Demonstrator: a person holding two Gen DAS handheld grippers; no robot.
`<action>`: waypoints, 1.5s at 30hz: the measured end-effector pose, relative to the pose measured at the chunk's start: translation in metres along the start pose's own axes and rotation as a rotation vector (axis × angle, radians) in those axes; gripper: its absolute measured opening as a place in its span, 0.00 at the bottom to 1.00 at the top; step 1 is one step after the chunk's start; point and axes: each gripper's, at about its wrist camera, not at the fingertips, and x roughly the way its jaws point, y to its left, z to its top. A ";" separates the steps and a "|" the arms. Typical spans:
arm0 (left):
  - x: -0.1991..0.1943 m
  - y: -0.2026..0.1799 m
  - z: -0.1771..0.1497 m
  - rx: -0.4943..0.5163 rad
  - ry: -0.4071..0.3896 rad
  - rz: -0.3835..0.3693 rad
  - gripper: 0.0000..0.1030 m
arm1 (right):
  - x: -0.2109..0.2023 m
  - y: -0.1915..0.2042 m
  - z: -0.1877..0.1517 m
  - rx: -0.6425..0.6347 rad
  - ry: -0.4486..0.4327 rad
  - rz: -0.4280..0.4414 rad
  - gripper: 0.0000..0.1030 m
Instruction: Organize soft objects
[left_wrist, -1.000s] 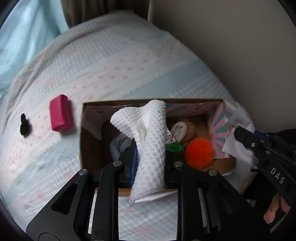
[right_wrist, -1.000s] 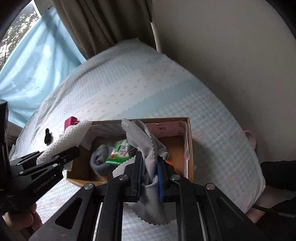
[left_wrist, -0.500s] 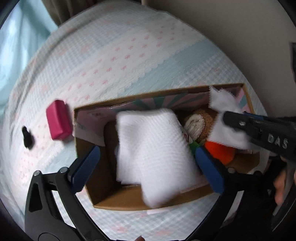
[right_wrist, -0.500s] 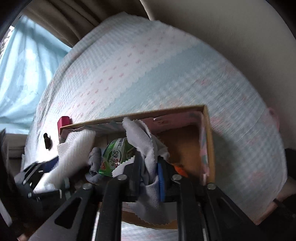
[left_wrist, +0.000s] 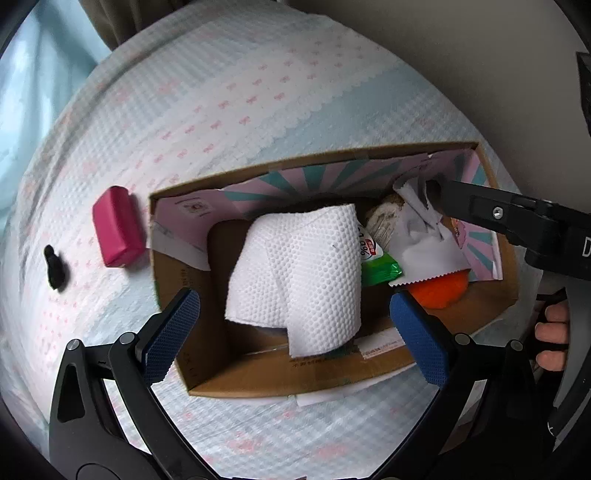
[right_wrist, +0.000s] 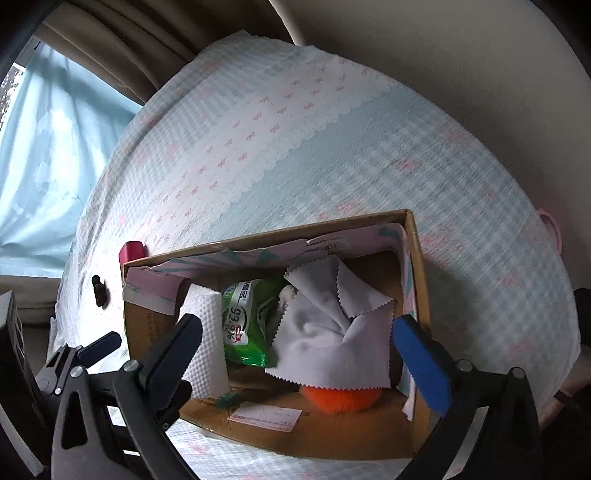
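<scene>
A cardboard box (left_wrist: 280, 380) (right_wrist: 317, 439) lies on the bed. In it a white waffle cloth (left_wrist: 299, 273) (right_wrist: 205, 343) lies loose on the left. A grey cloth with zigzag edges (right_wrist: 332, 328) (left_wrist: 424, 247) lies loose on the right, over an orange pompom (right_wrist: 340, 398) (left_wrist: 439, 290). A green wipes pack (right_wrist: 245, 325) (left_wrist: 380, 271) sits between them. My left gripper (left_wrist: 295, 332) is open and empty above the white cloth. My right gripper (right_wrist: 295, 347) is open and empty above the grey cloth.
A pink block (left_wrist: 116, 227) (right_wrist: 131, 251) and a small black object (left_wrist: 54, 266) (right_wrist: 99, 290) lie on the patterned bedspread (left_wrist: 258, 92) left of the box. A brown plush (left_wrist: 384, 221) shows in the box. A wall runs behind the bed, curtains at the left.
Both grippers opened. The left let go of the white cloth and the right let go of the grey cloth; both cloths now lie in the box. The cameras moved closer over the box.
</scene>
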 end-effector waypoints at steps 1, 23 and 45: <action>-0.005 0.001 -0.001 -0.002 -0.011 -0.001 1.00 | -0.005 0.001 -0.001 -0.005 -0.018 -0.008 1.00; -0.215 0.058 -0.094 -0.043 -0.396 -0.035 1.00 | -0.203 0.120 -0.100 -0.187 -0.431 -0.177 1.00; -0.322 0.174 -0.226 -0.087 -0.624 -0.017 1.00 | -0.277 0.241 -0.239 -0.198 -0.676 -0.249 1.00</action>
